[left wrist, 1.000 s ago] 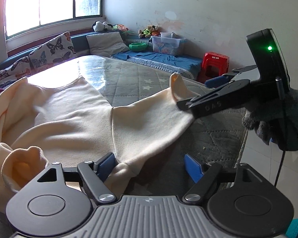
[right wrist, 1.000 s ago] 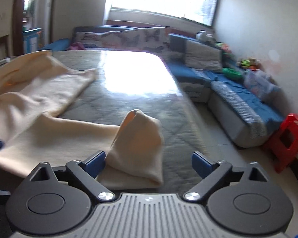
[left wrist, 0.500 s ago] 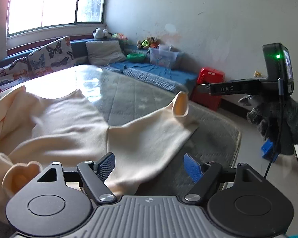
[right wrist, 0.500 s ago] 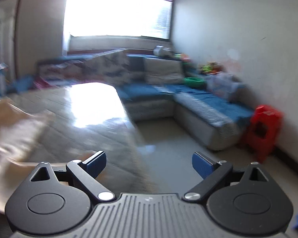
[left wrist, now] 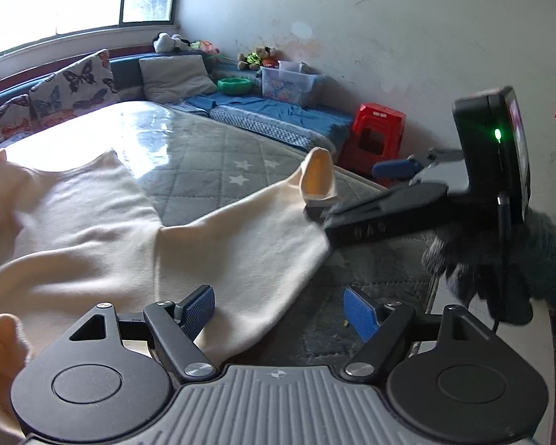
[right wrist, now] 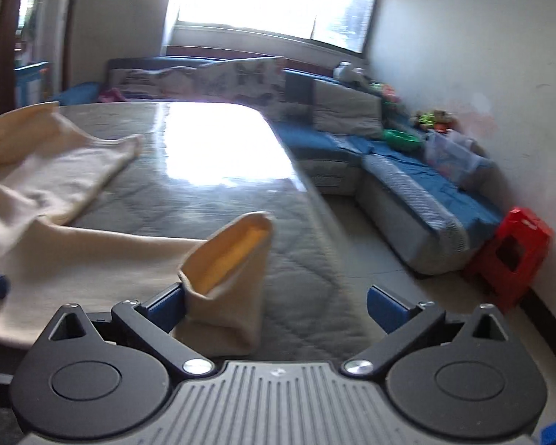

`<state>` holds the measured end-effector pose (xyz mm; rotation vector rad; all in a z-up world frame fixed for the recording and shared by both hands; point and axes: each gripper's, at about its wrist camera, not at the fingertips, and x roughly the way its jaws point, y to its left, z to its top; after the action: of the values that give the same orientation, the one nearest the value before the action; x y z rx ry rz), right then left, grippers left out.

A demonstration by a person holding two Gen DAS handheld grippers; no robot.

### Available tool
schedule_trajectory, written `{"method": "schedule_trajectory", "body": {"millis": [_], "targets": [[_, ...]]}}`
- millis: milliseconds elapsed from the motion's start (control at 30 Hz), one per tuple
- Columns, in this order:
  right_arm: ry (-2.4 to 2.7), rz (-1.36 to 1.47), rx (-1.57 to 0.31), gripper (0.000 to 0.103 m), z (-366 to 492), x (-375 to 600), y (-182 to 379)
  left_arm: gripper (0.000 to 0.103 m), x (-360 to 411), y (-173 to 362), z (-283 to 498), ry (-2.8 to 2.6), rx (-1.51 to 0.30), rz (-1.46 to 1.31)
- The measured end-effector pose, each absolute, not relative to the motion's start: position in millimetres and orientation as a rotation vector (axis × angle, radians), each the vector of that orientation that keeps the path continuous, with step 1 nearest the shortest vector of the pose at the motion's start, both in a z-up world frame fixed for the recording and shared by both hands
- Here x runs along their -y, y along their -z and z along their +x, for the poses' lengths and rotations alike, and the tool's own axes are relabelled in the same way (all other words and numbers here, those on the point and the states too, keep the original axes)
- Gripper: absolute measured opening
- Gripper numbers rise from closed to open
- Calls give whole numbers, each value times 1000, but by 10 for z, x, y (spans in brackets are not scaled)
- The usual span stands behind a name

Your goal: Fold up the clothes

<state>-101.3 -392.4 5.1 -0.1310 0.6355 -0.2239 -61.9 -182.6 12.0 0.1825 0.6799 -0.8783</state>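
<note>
Sleeve cuff [right wrist: 228, 282] stands by bed's [right wrist: 307, 296] near edge, between right claw's [right wrist: 276, 306] just-widened jaws, touching its left pad, ungripped; left claw [left wrist: 280, 306] gapes empty, farther off.

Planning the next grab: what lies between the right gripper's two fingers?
In the right wrist view, the cream garment's cuff stands between the open fingers, against the left one; bare grey mattress fills the rest.
</note>
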Motion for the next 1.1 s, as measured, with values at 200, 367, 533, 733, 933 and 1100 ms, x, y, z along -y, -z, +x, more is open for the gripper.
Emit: {"method": "schedule_trajectory", "body": {"millis": [200,367,533,733,933,1100], "targets": [[398,-106,-604,103,-1116,4339,-167,87,1882,-117,-635,906,-680,167],[357,-62,-543,102,-1195,4369,-333,91,1927,-115,-633,913,-682,163],[59,56,-542,94,-1006,4133,-384,92,1919,-146,-648,905,-689,163],[-53,108,-655,88,-726,4078,-151,92,1691,-311,-612,845,-640,153],[-69,114,-673,87,-692,4031,-200,93,1237,-561,-377,667,-560,157],[-195,93,-646,86,-586,3707,-409,92,897,-783,61,459,-513,153]]}}
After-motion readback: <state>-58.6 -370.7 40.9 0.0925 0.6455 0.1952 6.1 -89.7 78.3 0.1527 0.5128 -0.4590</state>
